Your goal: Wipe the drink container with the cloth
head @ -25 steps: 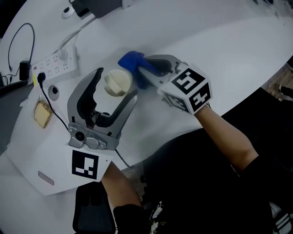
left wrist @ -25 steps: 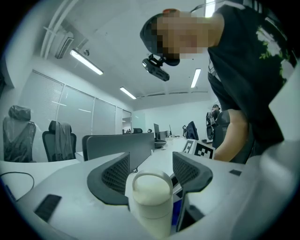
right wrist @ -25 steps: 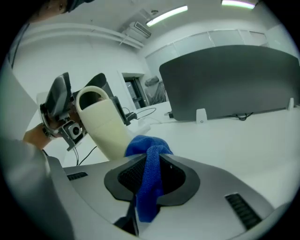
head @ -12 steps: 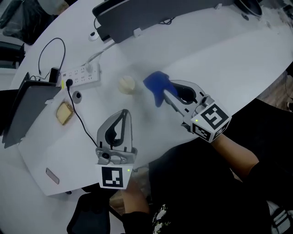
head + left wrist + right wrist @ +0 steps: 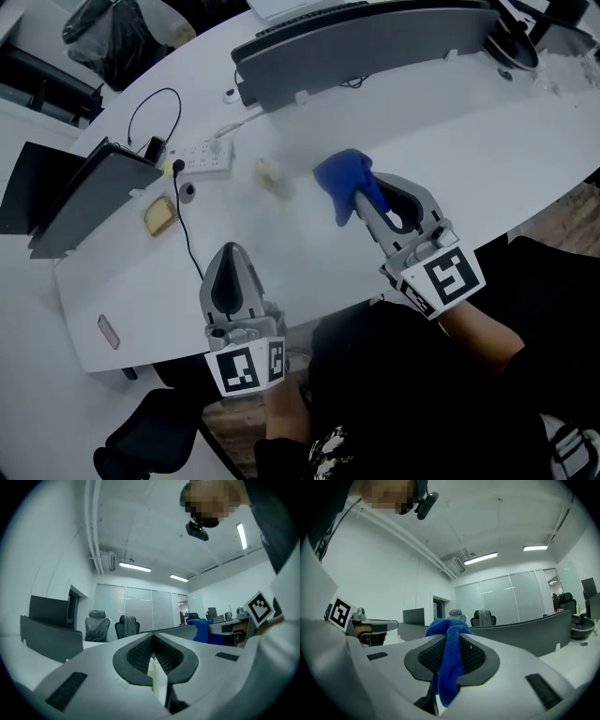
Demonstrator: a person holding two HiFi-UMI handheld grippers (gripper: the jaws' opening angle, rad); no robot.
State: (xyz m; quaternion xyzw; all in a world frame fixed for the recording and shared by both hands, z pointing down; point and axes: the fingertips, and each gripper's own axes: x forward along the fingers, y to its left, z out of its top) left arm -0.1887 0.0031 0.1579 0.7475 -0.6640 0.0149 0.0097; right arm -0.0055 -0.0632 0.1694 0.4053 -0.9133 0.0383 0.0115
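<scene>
The container (image 5: 270,175) sits on the tabletop (image 5: 487,141) just beside the power strip (image 5: 204,157), on the strip's cloth side. It is too blurred to tell whether it stands upright, and neither tool touches it. The right tool (image 5: 364,199) grips the blue cloth (image 5: 343,176), farther from the strip than the container is. The left tool (image 5: 231,251), well apart from the strip toward the person, has just been closing and is now shut with nothing between its jaws.

To wipe well, I'd judge the left tool must open and steady the container low down. The cloth's loose bunch, not bare jaw, should meet its side, or the container may skid toward the strip.

Only the head view shows the container and the strip. Both gripper views look level across the room at chairs (image 5: 110,626). The right one shows the cloth pinched between the pads and hanging below.
</scene>
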